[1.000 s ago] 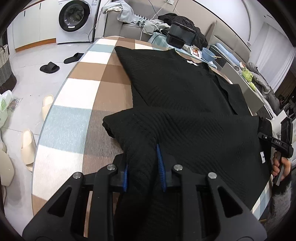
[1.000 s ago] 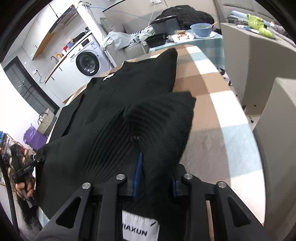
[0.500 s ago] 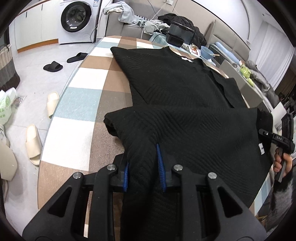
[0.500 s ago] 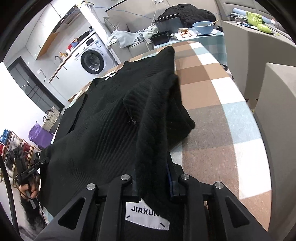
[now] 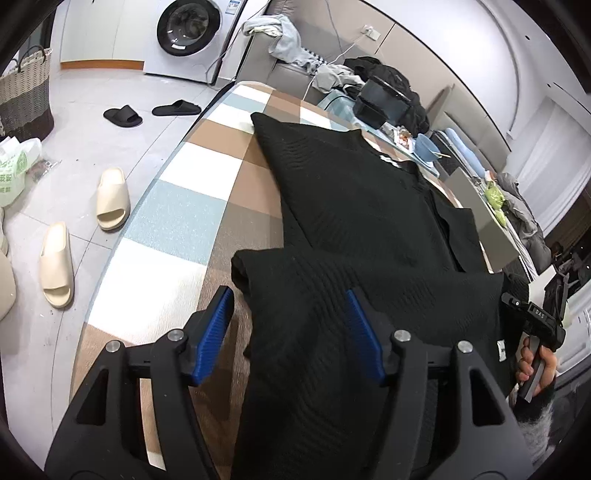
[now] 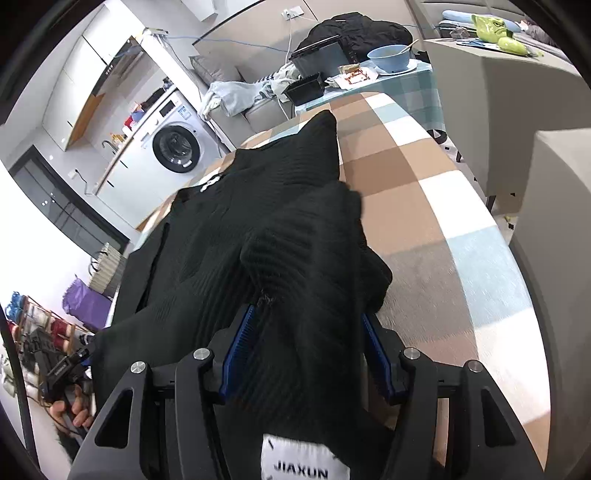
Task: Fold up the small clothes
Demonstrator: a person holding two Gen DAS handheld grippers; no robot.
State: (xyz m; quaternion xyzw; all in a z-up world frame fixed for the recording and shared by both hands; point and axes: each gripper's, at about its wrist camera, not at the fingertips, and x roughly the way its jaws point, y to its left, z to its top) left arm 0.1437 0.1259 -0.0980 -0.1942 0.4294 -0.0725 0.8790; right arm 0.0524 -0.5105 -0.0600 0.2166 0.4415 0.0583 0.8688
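Now both grippers are letting go: the left gripper [image 5: 290, 332] has its blue pads well apart, the left one clear of the cloth, and its jaws are opening with a fold of the black knitted garment [image 5: 369, 229] lying slack between them. The right gripper [image 6: 308, 347] is opening too, though the bunched knit fills the gap and brushes both pads, so a clean release there is less certain (the white JIAXUN label [image 6: 304, 461] sits right at its base).

The garment lies spread on the checked tablecloth [image 5: 177, 206], its long axis running straight away from both grippers toward the far end of the table, with the near hem doubled over onto the body. Everything turns on that: the cloth is directly ahead of and under both sets of fingers, so any withdrawal should go back and up, along the axis, not sideways, or the new fold may drag open. Neither hand is plainly nearer; each holds one near corner of the doubled edge.

Around it, a blue bowl [image 6: 389, 57] and black trays [image 6: 304, 88] stand on the next table beyond the far end, well apart from the garment. A washing machine [image 5: 188, 29] and beige slippers [image 5: 112, 199] are off on the floor. Nothing stands in the way on the table itself.
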